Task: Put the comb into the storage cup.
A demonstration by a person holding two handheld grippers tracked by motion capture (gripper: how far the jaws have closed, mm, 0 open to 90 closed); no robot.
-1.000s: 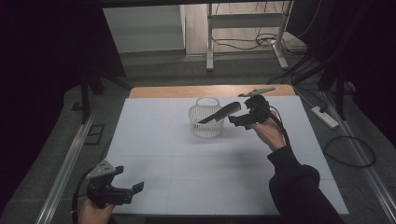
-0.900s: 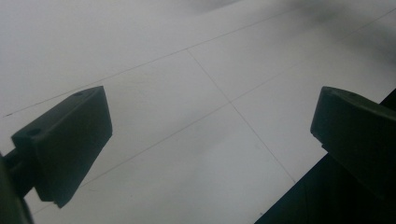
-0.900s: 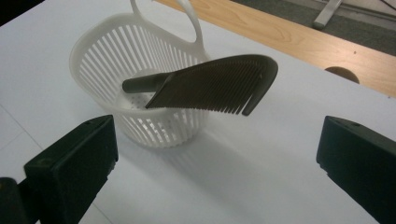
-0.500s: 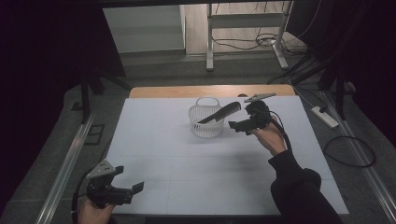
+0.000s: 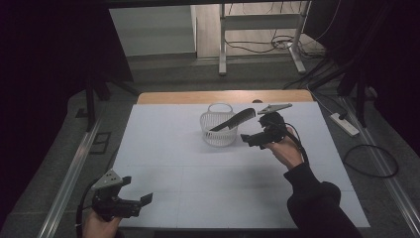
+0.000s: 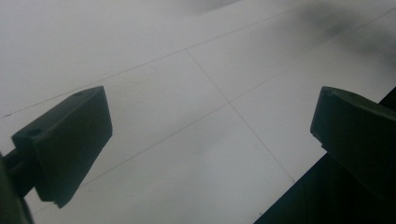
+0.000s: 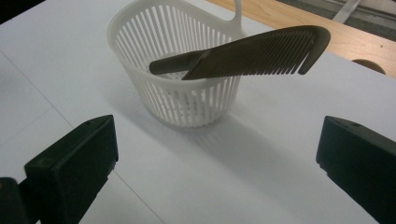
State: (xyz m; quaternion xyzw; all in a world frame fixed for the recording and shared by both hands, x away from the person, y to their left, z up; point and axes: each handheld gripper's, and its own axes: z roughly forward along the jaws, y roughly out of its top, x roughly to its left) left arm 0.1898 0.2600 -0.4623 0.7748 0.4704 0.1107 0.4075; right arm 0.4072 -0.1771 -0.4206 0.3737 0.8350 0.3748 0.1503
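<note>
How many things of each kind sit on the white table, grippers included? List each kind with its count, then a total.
Baskets: 1
Combs: 1
Grippers, left and right: 2
Total: 4

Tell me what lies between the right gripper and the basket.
Nothing: in the right gripper view, bare white table separates the open right gripper from the basket.

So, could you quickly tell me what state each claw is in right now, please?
Left claw: open, holding nothing, above the white table.
Right claw: open, holding nothing, beside the basket with the comb.
</note>
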